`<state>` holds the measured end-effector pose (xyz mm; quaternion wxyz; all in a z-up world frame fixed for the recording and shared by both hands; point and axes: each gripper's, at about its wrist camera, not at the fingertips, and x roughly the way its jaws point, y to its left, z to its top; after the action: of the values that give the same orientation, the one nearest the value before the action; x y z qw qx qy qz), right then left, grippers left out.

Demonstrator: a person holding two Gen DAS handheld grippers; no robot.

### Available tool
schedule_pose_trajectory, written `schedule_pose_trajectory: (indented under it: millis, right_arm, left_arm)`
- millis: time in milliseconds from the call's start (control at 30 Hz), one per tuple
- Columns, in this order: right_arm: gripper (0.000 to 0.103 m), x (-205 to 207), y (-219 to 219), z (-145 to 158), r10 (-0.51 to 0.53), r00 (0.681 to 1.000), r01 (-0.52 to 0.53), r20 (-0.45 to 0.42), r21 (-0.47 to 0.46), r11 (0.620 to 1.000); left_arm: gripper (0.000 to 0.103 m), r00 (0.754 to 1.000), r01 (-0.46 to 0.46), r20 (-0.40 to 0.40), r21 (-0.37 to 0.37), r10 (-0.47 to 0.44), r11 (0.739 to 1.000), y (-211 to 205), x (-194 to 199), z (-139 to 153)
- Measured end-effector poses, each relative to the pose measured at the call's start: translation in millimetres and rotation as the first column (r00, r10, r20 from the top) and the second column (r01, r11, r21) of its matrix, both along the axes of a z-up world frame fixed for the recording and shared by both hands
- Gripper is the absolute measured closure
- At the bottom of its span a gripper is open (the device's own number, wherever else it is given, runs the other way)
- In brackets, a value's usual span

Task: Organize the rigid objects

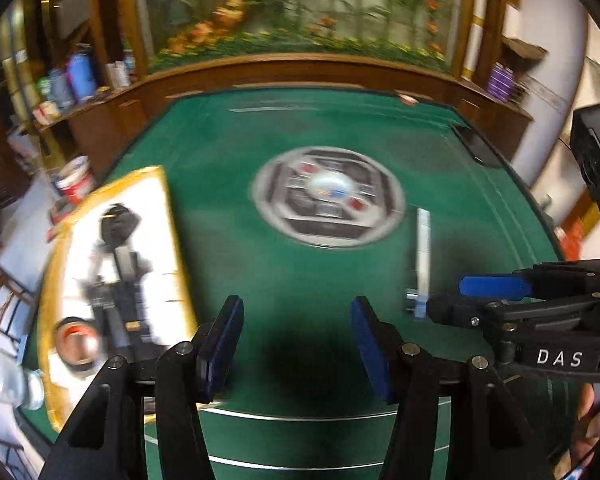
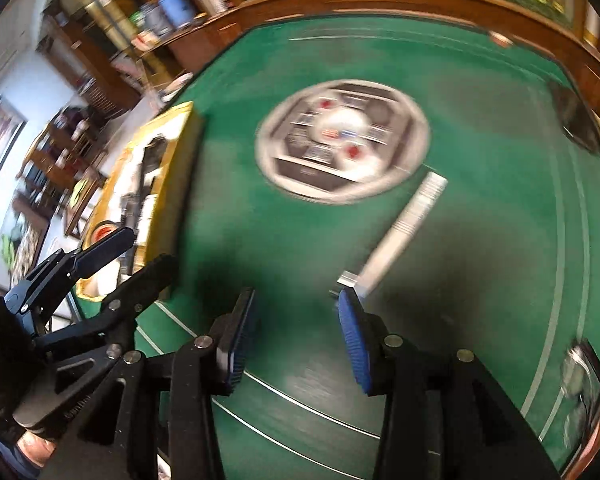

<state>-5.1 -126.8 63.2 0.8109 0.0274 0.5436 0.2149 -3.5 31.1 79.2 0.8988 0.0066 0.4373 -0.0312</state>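
Both frames are smeared w/ motion blur, so details are soft, but here's the layout: green felt table [image 1: 228,208] w/ a round printed panel [image 1: 327,196] at mid-frame, and a yellow-edged white box [image 1: 116,280] sitting at the left side of the left wrist view, dark gear and a round orange-ringed item packed in it. Left gripper [image 1: 296,340] hangs over bare felt at lower centre, jaws parted, nothing btwn the blue pads, so it's empty. Right gripper [image 2: 296,336] in its own view, bottom centre, also spread and holding nothing; its right pad sits just beside the near end of a slim white-and-silver tube [image 2: 400,228], which lies flat on the felt running diagonally up toward the panel's lower right. Can't tell if pad and tube end actually touch, too blurry. Same tube shows in the left wrist view at right of centre, w/ the right gripper's fingers close to its lower end. Progress, as I read it: some items look already stowed in the box, the tube is the one loose piece I can make out on the felt, not yet picked up. So prob. a good way along, w/ at least this tube left to grab and carry across to the box at left. Dark flat object [image 1: 476,146] at upper right edge of the table, unclear if it's part of the job.
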Motion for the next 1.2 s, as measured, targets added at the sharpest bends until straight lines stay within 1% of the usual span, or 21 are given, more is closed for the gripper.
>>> schedule_pose_trajectory:
  millis: [100,233,367,433,533,633,700,833,900,967,1000,1067,1100,1133,1200]
  right_arm:
    - [0.062,-3,-39,-9,-0.075,0.997,0.076,-0.029,0.006,0.997]
    - [0.062,-12,-83,-16,-0.154,0.987,0.154,-0.049,0.012,0.988]
    - [0.062,-19,-112,-17,-0.2,0.978,0.201,-0.052,0.017,0.979]
    - [0.062,-22,-121,-16,-0.214,0.976,0.215,-0.051,0.017,0.976]
    - [0.062,-27,-135,-17,-0.233,0.971,0.234,-0.053,0.02,0.972]
    - [0.062,-29,-144,-17,-0.245,0.968,0.246,-0.055,0.02,0.969]
    - [0.062,-30,-147,-18,-0.25,0.967,0.252,-0.057,0.017,0.968]
    - [0.062,-28,-151,-20,-0.258,0.964,0.26,-0.065,0.014,0.966]
    - [0.062,-25,-150,-21,-0.26,0.963,0.262,-0.071,0.017,0.965]
    - [0.062,-22,-148,-21,-0.258,0.963,0.26,-0.075,0.023,0.965]
    - [0.062,-20,-146,-20,-0.255,0.964,0.258,-0.074,0.026,0.966]
    - [0.062,-16,-140,-18,-0.249,0.966,0.252,-0.07,0.033,0.967]
    - [0.062,-13,-137,-17,-0.245,0.967,0.247,-0.068,0.036,0.968]
    - [0.062,-12,-134,-16,-0.24,0.968,0.243,-0.067,0.037,0.969]
    - [0.062,-8,-125,-15,-0.226,0.972,0.229,-0.063,0.034,0.973]
  left_arm:
    - [0.044,0.996,0.066,-0.062,-0.055,-0.07,0.996,-24,16,-12]
    - [0.044,0.985,0.113,-0.118,-0.086,-0.123,0.99,-50,39,-27]
    - [0.045,0.977,0.133,-0.156,-0.088,-0.146,0.987,-66,65,-39]
    - [0.046,0.969,0.158,-0.178,-0.092,-0.172,0.983,-72,77,-45]
    - [0.051,0.959,0.186,-0.2,-0.089,-0.201,0.978,-79,93,-53]
    - [0.055,0.95,0.191,-0.233,-0.09,-0.208,0.977,-84,108,-62]
    - [0.055,0.943,0.215,-0.236,-0.106,-0.235,0.971,-89,114,-64]
    - [0.056,0.943,0.249,-0.222,-0.029,-0.249,0.968,-102,123,-67]
    - [0.059,0.94,0.262,-0.213,-0.041,-0.265,0.964,-104,127,-67]
    - [0.064,0.941,0.265,-0.205,-0.043,-0.268,0.963,-102,126,-66]
    - [0.066,0.943,0.262,-0.198,-0.058,-0.269,0.963,-98,125,-65]
    - [0.084,0.947,0.244,-0.194,-0.083,-0.256,0.966,-88,125,-65]
    - [0.087,0.949,0.231,-0.198,-0.096,-0.246,0.968,-81,124,-65]
    - [0.087,0.949,0.225,-0.199,-0.113,-0.244,0.968,-75,121,-65]
    - [0.087,0.951,0.218,-0.199,-0.112,-0.236,0.97,-67,112,-65]
